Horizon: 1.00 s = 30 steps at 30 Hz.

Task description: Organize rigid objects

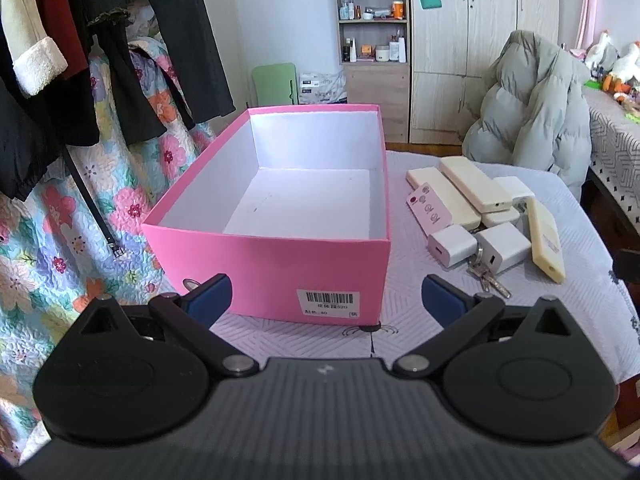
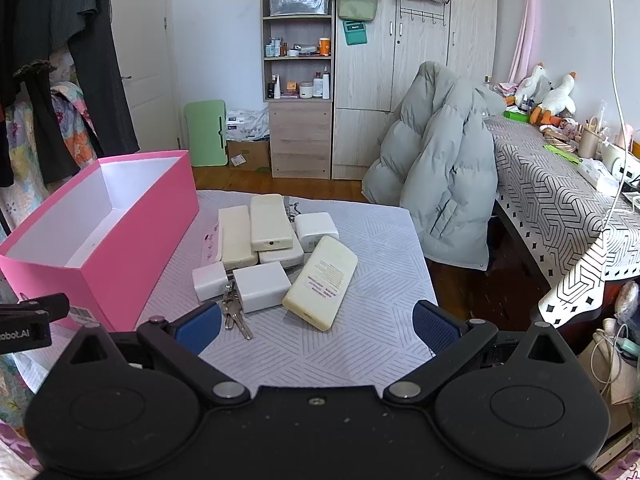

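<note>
A pink box [image 1: 276, 216] is seen at the centre of the left wrist view, open at the top, its long axis running away from the camera and its barcoded short end facing the lens. The left gripper [image 1: 326, 296] is held just before that end, its blue fingers spread wide and holding nothing.

In the right wrist view, the right gripper [image 2: 316, 326] is likewise spread wide and empty at the lower middle, above a grey patterned cloth [image 2: 380, 240]. A cluster of cream power banks [image 2: 271, 222], white chargers [image 2: 262, 286] and a bunch of keys [image 2: 234, 316] is gathered at the centre, just right of the box. The nearest power bank [image 2: 321, 282] lies tilted, its long axis pointing toward the upper right.
</note>
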Tool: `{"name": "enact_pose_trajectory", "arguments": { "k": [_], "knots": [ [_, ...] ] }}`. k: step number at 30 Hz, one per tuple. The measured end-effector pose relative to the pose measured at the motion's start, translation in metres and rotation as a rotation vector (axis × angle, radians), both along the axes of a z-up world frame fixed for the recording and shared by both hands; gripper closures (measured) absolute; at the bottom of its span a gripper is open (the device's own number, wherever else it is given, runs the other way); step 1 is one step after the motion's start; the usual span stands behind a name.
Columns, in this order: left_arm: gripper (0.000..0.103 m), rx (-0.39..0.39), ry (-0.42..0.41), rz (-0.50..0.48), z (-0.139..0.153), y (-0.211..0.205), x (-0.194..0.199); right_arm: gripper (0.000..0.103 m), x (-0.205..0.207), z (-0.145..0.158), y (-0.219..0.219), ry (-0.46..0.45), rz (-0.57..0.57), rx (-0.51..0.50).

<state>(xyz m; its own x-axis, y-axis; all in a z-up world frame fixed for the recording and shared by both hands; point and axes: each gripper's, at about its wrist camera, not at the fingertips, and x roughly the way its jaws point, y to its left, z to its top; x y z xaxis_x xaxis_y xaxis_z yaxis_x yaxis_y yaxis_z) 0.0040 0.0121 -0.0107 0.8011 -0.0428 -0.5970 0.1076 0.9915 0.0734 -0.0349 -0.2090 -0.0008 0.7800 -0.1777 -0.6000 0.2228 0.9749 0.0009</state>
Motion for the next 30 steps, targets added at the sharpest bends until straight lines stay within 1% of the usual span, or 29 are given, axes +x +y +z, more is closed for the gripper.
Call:
{"name": "enact_pose_trajectory", "arguments": {
  "k": [4,8,11,14,17,20,23,25,27,28,30],
  "knots": [
    [0.0,-0.016,-0.003,0.0,0.0,0.003,-0.001,0.0,0.0,0.0,-0.001,0.0,0.001,0.0],
    [0.0,-0.015,0.0,-0.004,0.0,0.003,0.0,0.0,0.0,-0.001,-0.001,0.003,0.002,0.0],
    [0.0,-0.036,0.0,-0.012,0.002,0.005,-0.001,0.0,0.001,-0.002,-0.001,0.008,0.002,-0.003],
    [0.0,-0.059,0.01,-0.027,0.004,0.005,0.0,0.0,0.002,-0.003,-0.002,0.01,0.003,-0.002],
    [0.0,-0.059,0.025,-0.041,0.003,0.003,0.002,0.0,0.002,-0.003,-0.002,0.01,0.003,-0.002],
    [0.002,-0.051,0.038,-0.063,0.005,0.001,0.004,0.0,0.004,-0.004,-0.002,0.007,0.009,0.0],
    [0.003,-0.064,0.04,-0.117,0.017,0.009,0.008,0.0,0.007,-0.004,-0.005,-0.025,0.051,0.024],
    [0.003,-0.04,0.028,-0.155,0.027,0.016,0.013,0.0,0.01,-0.007,-0.014,-0.097,0.109,0.084],
    [0.003,0.029,-0.009,-0.187,0.038,0.023,0.02,0.0,0.017,-0.013,-0.022,-0.126,0.131,0.126],
    [0.003,0.05,-0.025,-0.2,0.042,0.027,0.023,0.0,0.024,-0.017,-0.025,-0.107,0.124,0.125],
    [0.003,0.065,-0.045,-0.227,0.05,0.04,0.034,0.0,0.041,-0.025,-0.03,-0.058,0.116,0.123]
  ]
}}
